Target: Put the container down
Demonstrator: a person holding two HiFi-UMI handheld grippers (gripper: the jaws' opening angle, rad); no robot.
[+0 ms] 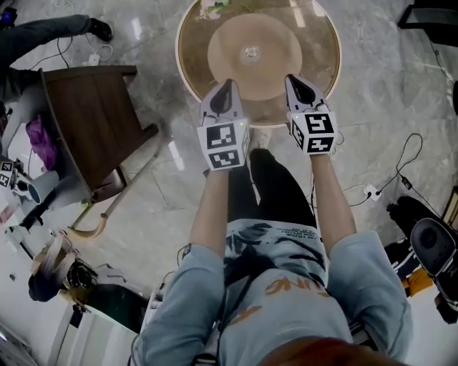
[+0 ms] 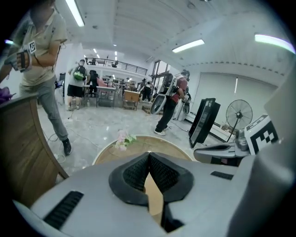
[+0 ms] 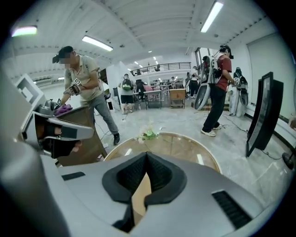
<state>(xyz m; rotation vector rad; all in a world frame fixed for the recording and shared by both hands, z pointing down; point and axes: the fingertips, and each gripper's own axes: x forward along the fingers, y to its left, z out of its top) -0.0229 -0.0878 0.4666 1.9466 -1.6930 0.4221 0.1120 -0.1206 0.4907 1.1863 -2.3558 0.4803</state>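
Fingers meet on left gripper and right gripper above round table.

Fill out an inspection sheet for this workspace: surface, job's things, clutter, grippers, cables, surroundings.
Surface: round glossy table with a raised disc at its middle.
Job's things: nothing seen for certain; a small clear thing sits at the disc's centre, too small to identify.
Clutter: flowers at the table's far edge.
Grippers: left hand-held gripper and right hand-held gripper are both shut and empty, held over the table's near edge.
Cables: loose cables and a plug strip on the floor at right.
Surroundings: wooden stand at left, people behind, a fan.
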